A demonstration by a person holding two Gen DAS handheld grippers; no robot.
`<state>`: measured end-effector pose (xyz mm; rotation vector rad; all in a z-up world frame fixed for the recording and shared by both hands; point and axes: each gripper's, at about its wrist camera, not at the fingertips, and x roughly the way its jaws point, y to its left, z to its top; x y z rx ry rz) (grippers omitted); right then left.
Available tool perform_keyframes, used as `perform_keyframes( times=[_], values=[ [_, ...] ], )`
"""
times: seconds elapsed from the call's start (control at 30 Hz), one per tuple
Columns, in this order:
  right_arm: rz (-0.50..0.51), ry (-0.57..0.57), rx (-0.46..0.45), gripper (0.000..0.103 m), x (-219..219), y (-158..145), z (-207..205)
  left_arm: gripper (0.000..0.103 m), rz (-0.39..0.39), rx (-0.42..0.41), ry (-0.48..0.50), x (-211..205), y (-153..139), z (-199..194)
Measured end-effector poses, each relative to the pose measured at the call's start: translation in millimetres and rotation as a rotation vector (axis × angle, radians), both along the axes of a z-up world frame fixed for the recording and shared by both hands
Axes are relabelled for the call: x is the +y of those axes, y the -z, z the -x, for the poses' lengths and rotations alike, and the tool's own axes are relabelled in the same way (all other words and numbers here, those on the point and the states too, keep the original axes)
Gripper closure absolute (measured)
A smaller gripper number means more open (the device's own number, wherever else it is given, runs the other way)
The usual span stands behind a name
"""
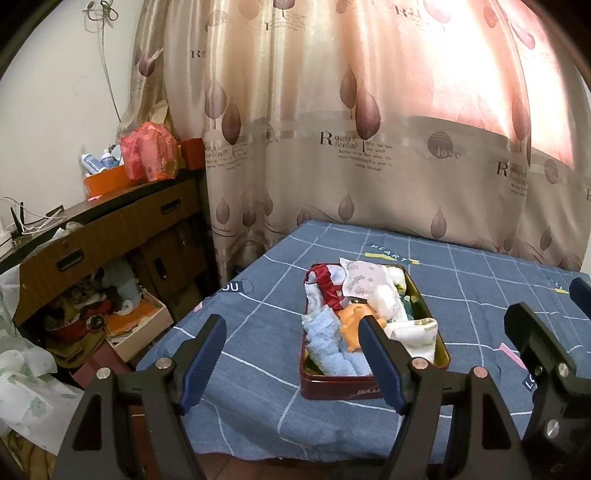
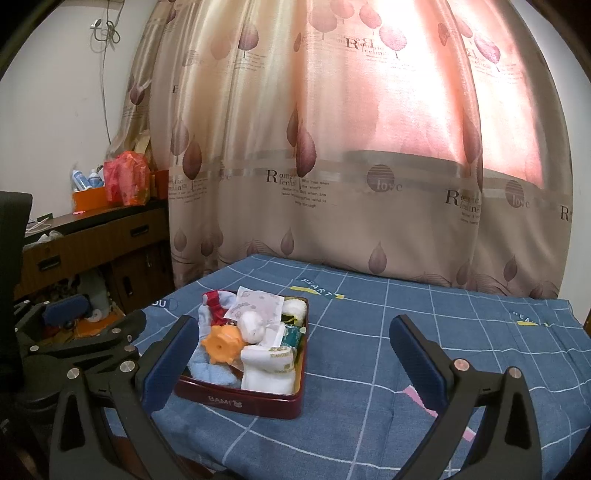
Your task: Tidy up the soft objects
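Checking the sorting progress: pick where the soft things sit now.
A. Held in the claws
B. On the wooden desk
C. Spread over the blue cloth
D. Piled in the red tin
D: the socks, blue towel and orange toy all lie heaped inside the red tin, and both claws are open and empty.

A beige curtain (image 2: 332,166) printed with mauve leaves and lettering fills the upper frame, daylight glowing pink through its upper right. At far left stands a white wall (image 2: 55,110) with a hanging cable (image 2: 105,33). Below it, a brown wooden desk (image 1: 103,225) carries an orange box (image 1: 103,182) and a red plastic bag (image 1: 147,151); cardboard boxes (image 1: 173,251) crowd underneath.
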<state>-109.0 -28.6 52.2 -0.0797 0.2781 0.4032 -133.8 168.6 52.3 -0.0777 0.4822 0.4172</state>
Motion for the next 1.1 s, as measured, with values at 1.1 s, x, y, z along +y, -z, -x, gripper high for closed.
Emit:
perform_keyframes(
  times=[1.1],
  values=[
    [0.002, -0.031, 0.015, 0.001, 2.1, 9.9, 1.8, 0.026, -0.018, -0.003, -0.032, -1.7, -2.7, 2.4]
  ],
)
